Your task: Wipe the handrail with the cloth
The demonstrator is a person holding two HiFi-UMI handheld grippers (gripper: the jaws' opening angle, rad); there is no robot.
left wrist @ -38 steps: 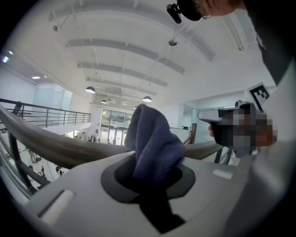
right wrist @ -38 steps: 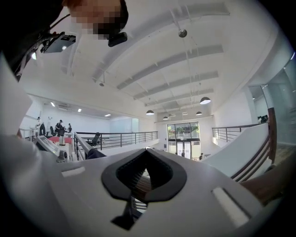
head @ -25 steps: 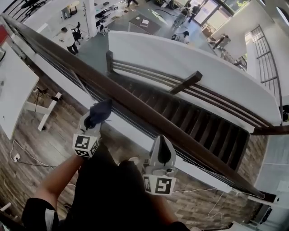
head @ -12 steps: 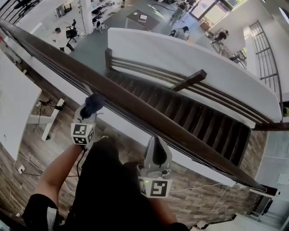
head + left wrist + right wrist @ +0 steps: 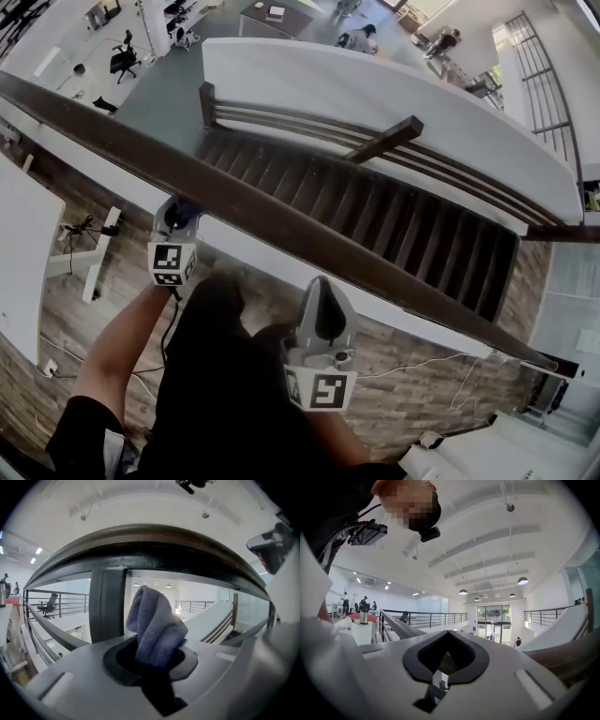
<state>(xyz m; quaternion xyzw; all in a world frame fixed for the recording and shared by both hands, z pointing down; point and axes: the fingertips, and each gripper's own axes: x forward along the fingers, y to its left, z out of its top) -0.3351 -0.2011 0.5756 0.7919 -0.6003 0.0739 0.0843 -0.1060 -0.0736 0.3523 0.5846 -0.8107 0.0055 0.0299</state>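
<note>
Currently the left gripper [image 5: 174, 225] sits at the left of the head view, its marker cube [image 5: 171, 264] facing up and its tip tucked against the near edge of the dark wooden handrail [image 5: 281, 220], which runs diagonally from upper left to lower right. Its own view shows the left gripper [image 5: 154, 657] clenched on a blue-grey cloth [image 5: 154, 625]. The cloth stands up from between the jaws in a bunched fold, its top close beneath the handrail's underside [image 5: 150, 541] — contact between the two cannot be confirmed. A dark upright post [image 5: 108, 604] stands just behind and left of the cloth. From above, only a small dark part of the cloth [image 5: 182, 215] shows at the rail's edge. Further right, the right gripper [image 5: 321, 314] is held near the person's body, just short of the handrail and not touching it, its marker cube [image 5: 324, 389] nearest the camera. Its own view shows the right gripper [image 5: 449, 637] with jaw tips pressed together and nothing between them — only background shows through the gap in the pads. Beyond the rail, a staircase [image 5: 375, 225] descends to a lower floor.
</note>
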